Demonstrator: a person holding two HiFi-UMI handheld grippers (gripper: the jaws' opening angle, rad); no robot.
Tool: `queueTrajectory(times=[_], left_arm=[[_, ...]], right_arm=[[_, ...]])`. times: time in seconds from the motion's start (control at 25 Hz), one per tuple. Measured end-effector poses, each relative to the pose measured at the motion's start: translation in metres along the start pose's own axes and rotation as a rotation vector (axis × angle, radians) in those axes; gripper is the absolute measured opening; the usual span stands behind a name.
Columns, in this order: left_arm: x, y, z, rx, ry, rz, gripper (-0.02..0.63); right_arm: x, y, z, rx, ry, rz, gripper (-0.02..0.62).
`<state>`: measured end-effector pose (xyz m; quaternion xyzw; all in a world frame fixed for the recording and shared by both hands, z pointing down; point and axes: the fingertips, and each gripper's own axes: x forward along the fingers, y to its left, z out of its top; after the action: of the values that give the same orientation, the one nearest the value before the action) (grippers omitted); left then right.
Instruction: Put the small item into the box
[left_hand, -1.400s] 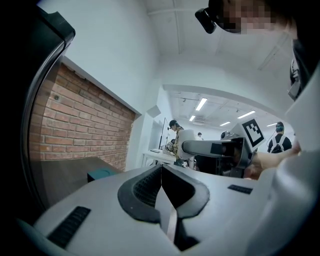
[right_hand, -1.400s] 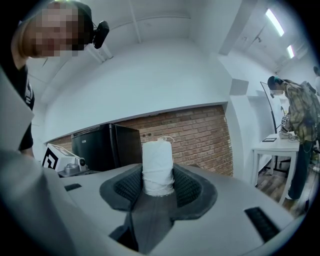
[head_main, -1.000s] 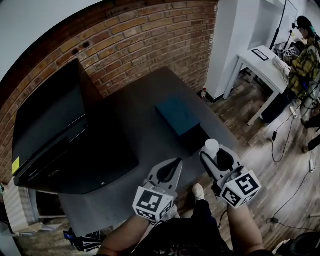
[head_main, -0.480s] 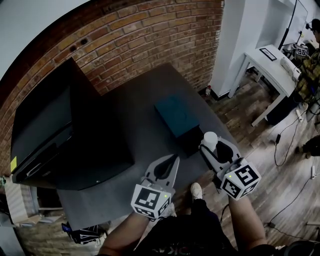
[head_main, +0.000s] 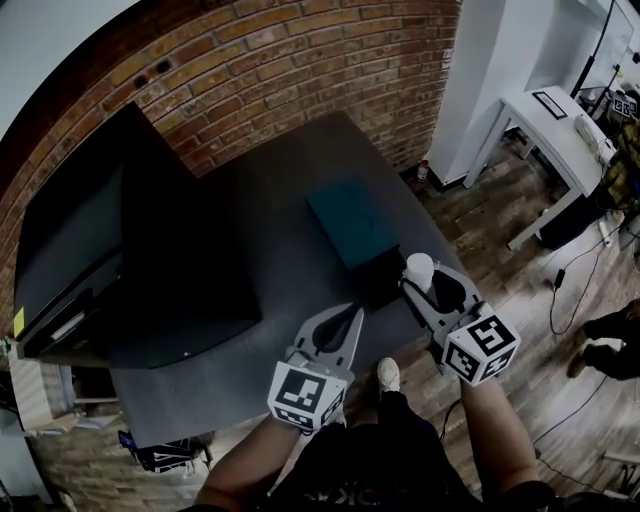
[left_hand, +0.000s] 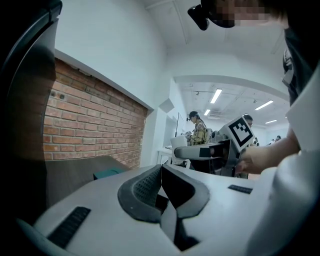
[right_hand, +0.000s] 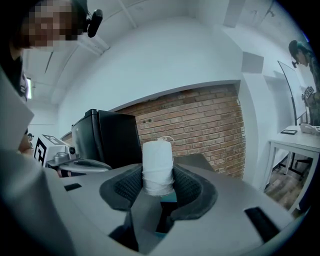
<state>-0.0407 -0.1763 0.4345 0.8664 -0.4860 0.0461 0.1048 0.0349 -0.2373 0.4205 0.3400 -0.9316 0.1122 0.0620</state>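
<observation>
First, left gripper (head_main: 354, 314): closed on itself, empty, low over near edge of table, well left of box.
Right gripper (head_main: 421, 281): clamped on small item, pads pressing on both sides, aimed roughly level toward box.
Small item (right_hand: 158, 165): white wound spool, upright between right pads, top half poking above them. Just beside near right corner of box in head view, not inside. Touching box or not: cannot tell.
Box (head_main: 350, 220): teal top, dark sides, lying on table just past spool. Flat and unbroken on top, so probably lidded; a judgement only, no opening visible in any view.
Table (head_main: 255, 250): dark grey, bearing box and black appliance.
Black appliance (head_main: 110, 250): big, on left part of table, well apart from box.
Brick wall (head_main: 290, 70): behind table, far side.
White desk (head_main: 535, 125): far right, off task.
Step in hand: transport. Spool gripped and up at box, deposit not yet done.
Next move, judged: find a way in first. Probably open lid with free left gripper, keep spool clear in right, then bring over opening, lower, spread jaws.
Care: keep spool upright, avoid knocking box toward table edge.
</observation>
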Motion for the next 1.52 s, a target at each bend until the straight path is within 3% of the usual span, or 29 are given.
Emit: queueTrajectory(times=[0.68, 1.52], left_arm=[[0.021, 0.014, -0.029, -0.051, 0.053, 0.057, 0.034], [0.036, 0.027, -0.058, -0.021, 0.067, 0.053, 0.034]], right_arm=[[0.055, -0.031, -0.069, -0.144, 0.260, 0.124, 0.195], [0.104, -0.045, -0.199, -0.647, 0.746, 0.372, 0.195]])
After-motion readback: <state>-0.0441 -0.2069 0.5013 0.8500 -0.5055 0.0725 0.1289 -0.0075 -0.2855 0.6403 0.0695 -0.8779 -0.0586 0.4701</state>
